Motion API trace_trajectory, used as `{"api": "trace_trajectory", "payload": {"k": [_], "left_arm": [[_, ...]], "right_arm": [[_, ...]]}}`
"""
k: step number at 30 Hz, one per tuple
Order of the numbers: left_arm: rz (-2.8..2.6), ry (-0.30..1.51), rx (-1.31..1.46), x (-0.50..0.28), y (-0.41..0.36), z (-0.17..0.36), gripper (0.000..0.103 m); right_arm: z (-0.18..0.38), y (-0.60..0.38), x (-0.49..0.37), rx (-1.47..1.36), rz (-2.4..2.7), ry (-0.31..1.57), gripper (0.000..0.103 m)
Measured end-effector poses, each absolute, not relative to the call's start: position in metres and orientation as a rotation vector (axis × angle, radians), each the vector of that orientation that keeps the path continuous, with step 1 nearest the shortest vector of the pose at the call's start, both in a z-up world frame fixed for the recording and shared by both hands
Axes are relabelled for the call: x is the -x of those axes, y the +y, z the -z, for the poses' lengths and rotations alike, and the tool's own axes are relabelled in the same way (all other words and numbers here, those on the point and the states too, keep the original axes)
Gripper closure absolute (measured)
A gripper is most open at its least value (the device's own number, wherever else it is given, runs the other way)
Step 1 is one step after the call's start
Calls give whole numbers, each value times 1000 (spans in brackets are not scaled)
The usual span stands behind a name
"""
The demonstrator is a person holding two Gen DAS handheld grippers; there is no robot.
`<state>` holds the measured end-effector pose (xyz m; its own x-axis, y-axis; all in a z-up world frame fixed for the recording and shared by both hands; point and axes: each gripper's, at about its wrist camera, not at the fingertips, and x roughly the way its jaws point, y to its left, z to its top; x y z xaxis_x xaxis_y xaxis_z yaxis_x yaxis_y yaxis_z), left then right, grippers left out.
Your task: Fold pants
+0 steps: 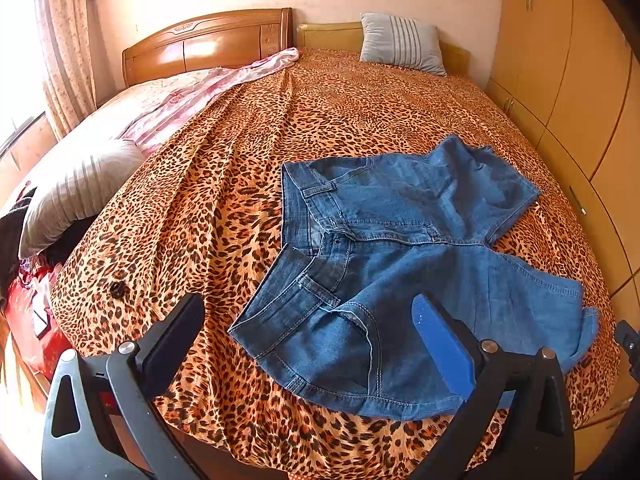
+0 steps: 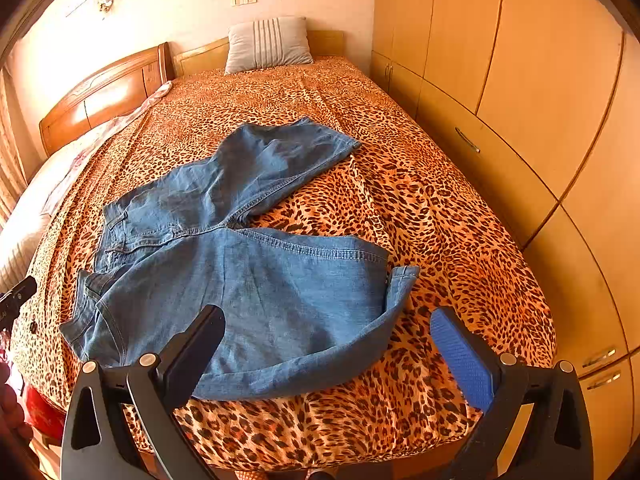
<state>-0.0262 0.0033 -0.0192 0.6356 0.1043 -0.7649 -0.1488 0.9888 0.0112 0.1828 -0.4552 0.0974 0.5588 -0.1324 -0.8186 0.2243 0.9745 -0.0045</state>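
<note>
Blue denim pants (image 1: 400, 248) lie spread flat on a leopard-print bedspread (image 1: 240, 152), waistband to the left and the two short legs splayed to the right. My left gripper (image 1: 308, 312) hovers open above the near waistband corner, nothing between its fingers. In the right wrist view the same pants (image 2: 240, 248) fill the middle, the near leg's cuff turned up at its right end. My right gripper (image 2: 328, 320) hangs open over the near leg's hem, touching nothing.
A grey striped pillow (image 1: 402, 44) leans on the headboard (image 1: 208, 44); another pillow (image 1: 76, 196) and pink bedding (image 1: 192, 96) lie at the left. Wooden wardrobe doors (image 2: 520, 120) run along the bed's right side. Red bags (image 1: 28, 320) sit on the floor.
</note>
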Motion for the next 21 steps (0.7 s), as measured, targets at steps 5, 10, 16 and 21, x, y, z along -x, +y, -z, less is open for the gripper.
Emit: {"api": "trace_trajectory", "payload": {"k": [5, 10, 16, 21], "left_arm": [[-148, 880, 55, 24, 2, 21, 0], [-149, 889, 50, 20, -2, 22, 0], [-157, 899, 39, 17, -7, 23, 0], [-170, 916, 24, 16, -10, 24, 0]], "right_arm": [[-102, -455, -186, -88, 226, 955, 0], [-106, -457, -188, -79, 235, 946, 0], [-107, -458, -192, -50, 234, 935, 0], [-110, -458, -196, -27, 237, 926, 0]]}}
